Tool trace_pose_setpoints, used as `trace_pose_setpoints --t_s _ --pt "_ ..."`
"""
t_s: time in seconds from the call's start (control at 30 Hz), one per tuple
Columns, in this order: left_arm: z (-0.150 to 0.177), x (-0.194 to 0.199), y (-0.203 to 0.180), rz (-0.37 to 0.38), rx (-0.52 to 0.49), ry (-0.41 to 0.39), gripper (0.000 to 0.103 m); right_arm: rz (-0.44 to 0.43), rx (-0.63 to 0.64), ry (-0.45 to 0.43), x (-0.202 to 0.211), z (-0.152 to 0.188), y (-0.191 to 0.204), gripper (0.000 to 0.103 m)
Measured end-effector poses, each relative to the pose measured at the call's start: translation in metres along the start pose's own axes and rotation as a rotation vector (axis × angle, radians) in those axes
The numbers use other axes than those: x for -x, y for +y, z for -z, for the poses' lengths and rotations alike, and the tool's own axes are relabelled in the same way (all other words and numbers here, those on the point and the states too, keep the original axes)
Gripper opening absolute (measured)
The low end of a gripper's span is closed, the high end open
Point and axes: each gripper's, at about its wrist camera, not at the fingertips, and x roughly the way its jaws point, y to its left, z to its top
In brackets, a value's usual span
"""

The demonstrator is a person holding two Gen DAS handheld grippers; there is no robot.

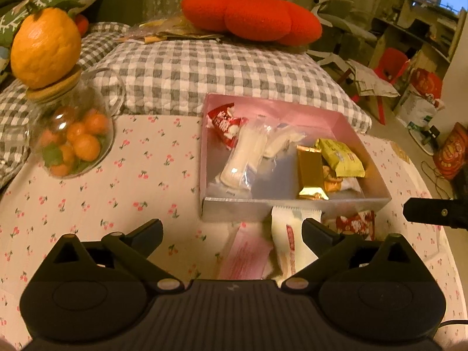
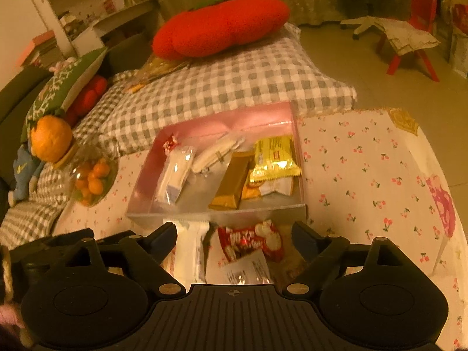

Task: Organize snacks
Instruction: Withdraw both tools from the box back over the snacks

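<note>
On the far left a glass jar (image 1: 73, 143) of little oranges stands on the worktop (image 1: 131, 181), well apart from the snacks, so it is not in the way; a big orange (image 1: 45, 48) sits on its lid.

The left tongs (image 1: 232, 228) are wide open and hold nothing; they hang low over two packs that lie just in front of the box, a pink pack (image 1: 244, 256) and a white pack (image 1: 288, 239); I think they are open like this to come down around one of them; the white pack lies close by the right finger, so it looks like the easy pick.

The box (image 1: 292, 203) sits in the middle with its top open, so snacks can drop straight in; inside, a red pack (image 1: 223, 122) and clear packs (image 1: 242, 158) lie on the left side, and a gold pack (image 1: 310, 172) and a green pack (image 1: 340, 156) lie on the right side, partly piled on other snacks; the middle of the floor looks bare.

The right tongs (image 2: 234, 237) are wide open too, holding nothing; a red snack (image 2: 251, 239) lies between the fingers, outside the box and near its front wall; it looks like the next one to go in; a clear bag (image 2: 248, 270) lies just under it, so a grab may catch both.
</note>
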Motion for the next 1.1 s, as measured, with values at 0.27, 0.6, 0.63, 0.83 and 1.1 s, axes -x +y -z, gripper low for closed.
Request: trace_pose_setpoints --t_s 0.27,0.6,0.63,0.83,1.1 --pt "0.021 0.010 0.006 -0.011 -0.039 0.007 0.102 -0.004 0.089 -0.006 0.013 0.021 0.010 0.091" --pt "0.046 0.016 0.008 0.036 -0.067 0.008 0.102 -0.023 0.112 0.008 0.013 0.051 0.010 0.091" --pt "0.049 0.016 0.007 0.046 -0.070 0.007 0.102 -0.024 0.115 0.009 0.013 0.053 0.010 0.091" --pt "0.061 0.019 0.002 0.094 -0.104 0.014 0.102 -0.012 0.173 0.006 0.013 0.067 0.008 0.091" --pt "0.078 0.017 0.001 0.112 -0.148 -0.033 0.102 0.005 0.248 -0.025 0.009 0.091 0.000 0.092"
